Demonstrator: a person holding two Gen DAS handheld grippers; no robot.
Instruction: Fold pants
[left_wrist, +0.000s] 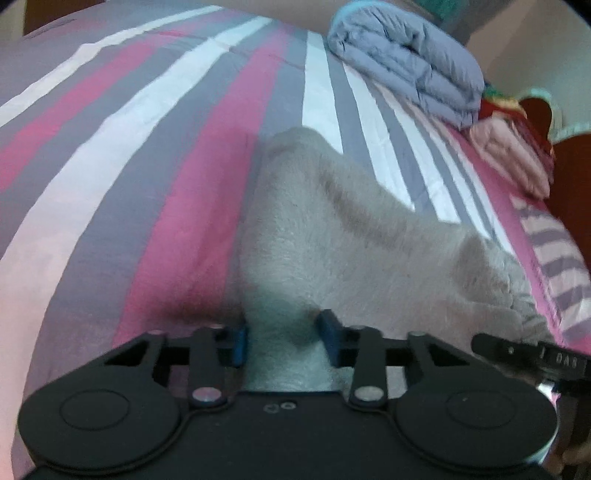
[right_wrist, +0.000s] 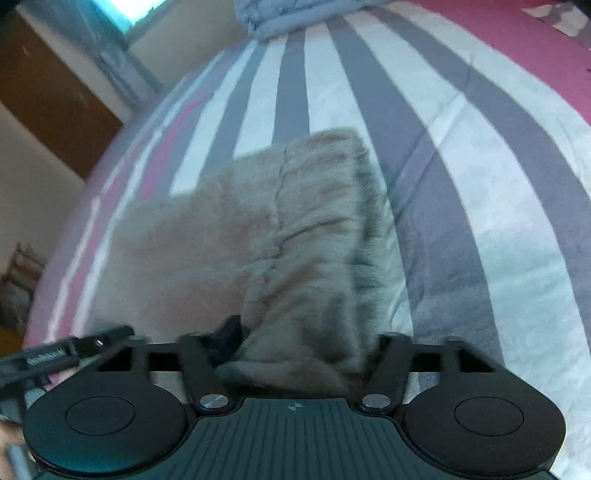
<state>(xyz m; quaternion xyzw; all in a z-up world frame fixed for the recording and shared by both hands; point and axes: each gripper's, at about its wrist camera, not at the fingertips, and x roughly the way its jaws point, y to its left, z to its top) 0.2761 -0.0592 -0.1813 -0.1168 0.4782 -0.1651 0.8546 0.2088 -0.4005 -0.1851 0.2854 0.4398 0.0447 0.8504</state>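
While both my tools grip the pants (left_wrist: 332, 229) on the bed (left_wrist: 129, 147) | left tool (left_wrist: 282, 341), right tool (right_wrist: 303, 345) clamped | mid-fold | next: carry edge across evenly.

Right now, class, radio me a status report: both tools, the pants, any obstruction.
Left tool shut on pants. Right tool shut on pants too. Pants part-lifted off striped bedsheet. Folded blanket beyond, not obstructing.

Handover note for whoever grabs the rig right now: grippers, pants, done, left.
Left gripper: shut on the pants, fabric pinched between the blue pads.
Right gripper: shut on the pants' other near corner.
Pants: beige, fuzzy, on the striped bedspread, near edge lifted, far part lying flat.
Done: both corners gripped.
Left: likely carry the near edge over the far end, lay it down, release, smooth.
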